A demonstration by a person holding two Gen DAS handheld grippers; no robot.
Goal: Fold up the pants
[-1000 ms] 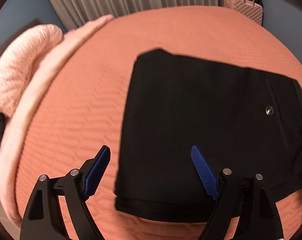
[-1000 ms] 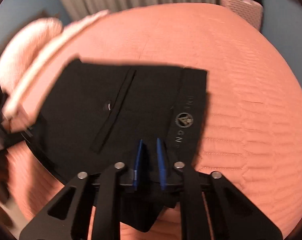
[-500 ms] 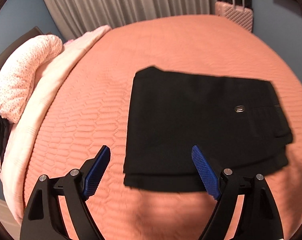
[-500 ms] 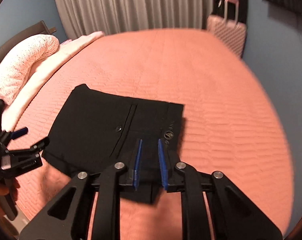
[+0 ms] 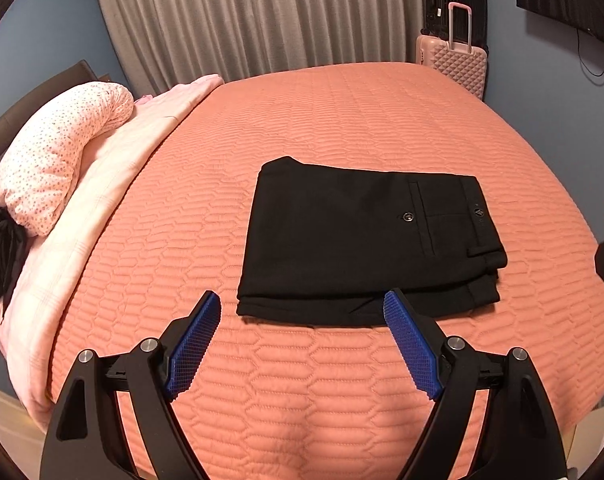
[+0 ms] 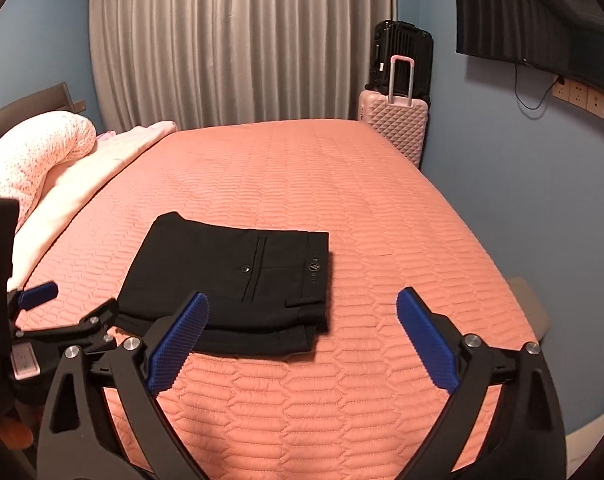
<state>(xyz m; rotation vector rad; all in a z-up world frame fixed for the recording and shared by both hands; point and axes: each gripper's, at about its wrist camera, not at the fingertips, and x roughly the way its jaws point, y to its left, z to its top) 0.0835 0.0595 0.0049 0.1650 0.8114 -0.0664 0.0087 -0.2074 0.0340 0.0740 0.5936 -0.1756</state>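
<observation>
A home bedroom: a wide bed (image 6: 341,184) under a quilted salmon bedspread fills it, pillows (image 5: 58,152) against a headboard along its left edge, grey pleated curtains (image 6: 230,40) behind, 2 suitcases (image 6: 395,120) at the far right corner, blue walls.

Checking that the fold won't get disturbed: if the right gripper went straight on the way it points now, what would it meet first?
Probably bare bedspread, just right of the folded pants. The right gripper, jaws just opened and empty, aims past their waistband edge, though depth is uncertain.
</observation>
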